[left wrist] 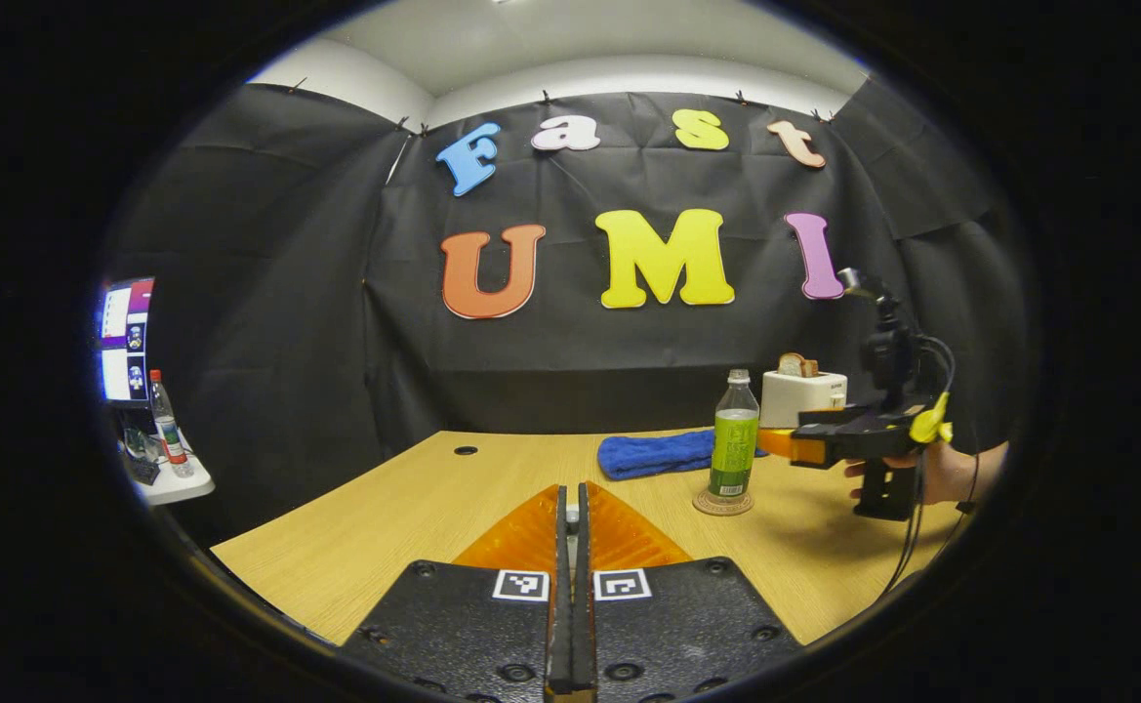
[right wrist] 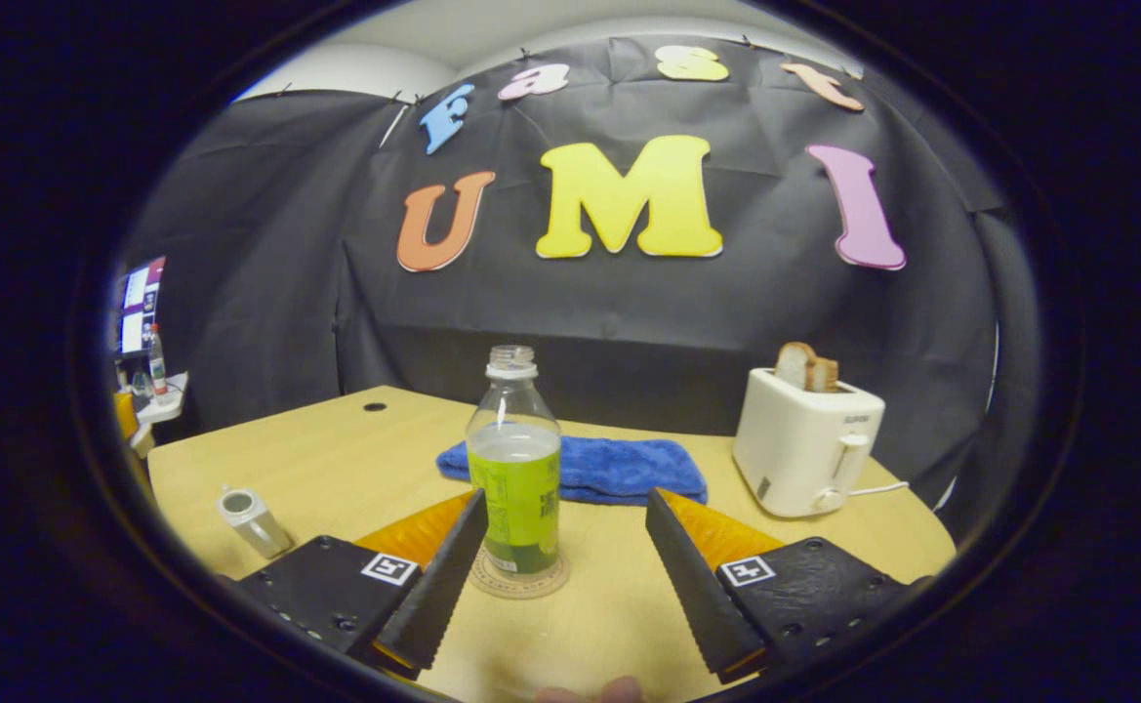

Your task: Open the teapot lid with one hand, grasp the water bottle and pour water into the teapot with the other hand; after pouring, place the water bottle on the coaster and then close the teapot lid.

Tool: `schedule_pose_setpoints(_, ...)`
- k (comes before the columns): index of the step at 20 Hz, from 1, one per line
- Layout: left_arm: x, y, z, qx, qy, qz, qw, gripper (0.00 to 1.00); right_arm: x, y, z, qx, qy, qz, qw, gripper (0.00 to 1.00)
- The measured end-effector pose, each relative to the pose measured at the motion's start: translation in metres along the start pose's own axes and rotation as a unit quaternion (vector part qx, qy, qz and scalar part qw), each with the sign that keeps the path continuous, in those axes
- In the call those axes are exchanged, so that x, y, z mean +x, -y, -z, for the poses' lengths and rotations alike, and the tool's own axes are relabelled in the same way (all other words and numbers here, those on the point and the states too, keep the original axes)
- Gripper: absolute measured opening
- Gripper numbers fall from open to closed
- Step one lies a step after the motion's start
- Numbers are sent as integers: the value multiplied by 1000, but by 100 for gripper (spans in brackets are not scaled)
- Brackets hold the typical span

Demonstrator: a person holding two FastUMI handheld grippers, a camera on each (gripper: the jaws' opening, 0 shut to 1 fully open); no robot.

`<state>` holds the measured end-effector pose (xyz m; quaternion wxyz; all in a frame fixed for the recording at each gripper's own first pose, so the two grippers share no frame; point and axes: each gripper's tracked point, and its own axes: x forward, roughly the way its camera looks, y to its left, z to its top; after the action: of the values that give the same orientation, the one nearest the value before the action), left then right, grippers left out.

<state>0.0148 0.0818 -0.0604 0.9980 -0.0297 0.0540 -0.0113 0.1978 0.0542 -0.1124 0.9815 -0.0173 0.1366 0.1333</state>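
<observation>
Bottle [right wrist: 514, 469] between wide-spread fingers [right wrist: 433, 596], seemingly untouched

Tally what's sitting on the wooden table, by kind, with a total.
Water bottle: 1, on the coaster
Coaster: 1
Teapot: 1
Blue towel: 1
Toaster: 1, with bread in its slots
Total: 5
</observation>
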Motion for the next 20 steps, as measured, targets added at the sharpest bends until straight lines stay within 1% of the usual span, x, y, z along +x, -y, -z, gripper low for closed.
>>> schedule_pose_setpoints(1, 5, 0, 3, 5, 0, 4, 1000, 3, -22, 2, -5, -1, 12, 2, 1000, 96)
schedule_pose_setpoints(3, 17, -6, 12, 18, -5, -1, 1000, 3, -62, 8, -13, -10, 37, 12, 999, 96)
schedule_pose_setpoints(4, 24, -7, 16, 16, -7, -3, 1000, 3, -80, 11, -15, -12, 47, 18, 999, 96)
schedule_pose_setpoints(5, 30, -8, 18, 10, -6, -1, 1000, 3, -95, 14, -11, -13, 52, 25, 998, 98)
schedule_pose_setpoints(9, 52, -7, 28, -7, -4, 4, 1000, 3, -142, 33, 5, -10, 61, 69, 996, 96)
schedule_pose_setpoints(10, 57, -5, 31, -11, -3, 8, 1000, 3, -150, 35, 9, -9, 62, 76, 995, 96)
schedule_pose_setpoints(11, 62, -2, 37, -15, -6, 14, 1000, 3, -157, 35, 16, -4, 60, 79, 995, 98)
schedule_pose_setpoints(14, 74, -1, 52, -17, -20, 14, 1000, 3, -169, 37, 28, -4, 54, 85, 995, 98)
schedule_pose_setpoints(17, 80, -3, 60, -11, -25, 9, 1000, 3, -171, 42, 35, 2, 48, 87, 995, 98)
schedule_pose_setpoints(18, 81, -4, 61, -13, -25, 7, 1000, 3, -171, 44, 36, 10, 45, 86, 995, 96)
schedule_pose_setpoints(19, 81, -5, 62, -15, -26, 6, 1000, 3, -169, 46, 38, 15, 42, 86, 995, 98)
schedule_pose_setpoints(20, 82, -6, 64, -18, -29, 6, 999, 3, -168, 47, 38, 18, 42, 87, 995, 96)
